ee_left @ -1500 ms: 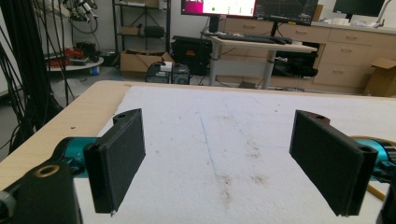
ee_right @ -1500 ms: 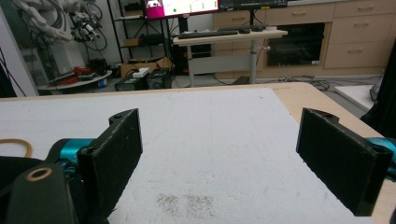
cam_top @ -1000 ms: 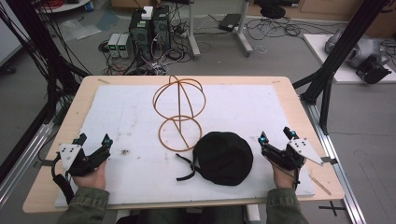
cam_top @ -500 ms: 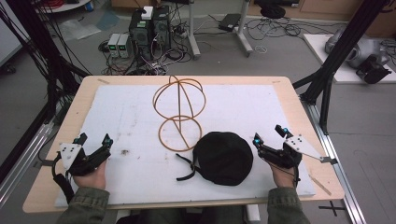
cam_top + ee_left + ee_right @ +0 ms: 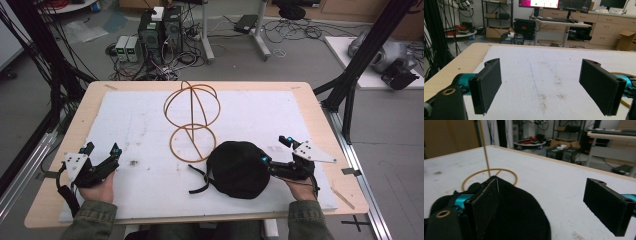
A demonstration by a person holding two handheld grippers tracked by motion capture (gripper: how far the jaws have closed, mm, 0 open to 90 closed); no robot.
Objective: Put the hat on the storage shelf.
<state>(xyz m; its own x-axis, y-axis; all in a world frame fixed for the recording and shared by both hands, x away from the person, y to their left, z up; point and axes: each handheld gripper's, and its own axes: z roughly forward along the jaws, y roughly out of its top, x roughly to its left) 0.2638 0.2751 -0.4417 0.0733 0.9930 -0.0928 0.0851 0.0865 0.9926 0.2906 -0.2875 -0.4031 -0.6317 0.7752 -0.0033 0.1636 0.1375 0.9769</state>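
Both grippers gape empty: left gripper (image 5: 102, 156) near the tabletop's (image 5: 300, 107) left edge, right gripper (image 5: 275, 151) beside the black fabric cap (image 5: 237, 168).

From my left gripper (image 5: 541, 86) I see both black fingers (image 5: 486, 83) spread wide apart with nothing between them, poised low over the scuffed white mat (image 5: 554, 67) on the bench (image 5: 461, 62). A yellow ring's edge (image 5: 625, 102) peeks past the right-hand finger.
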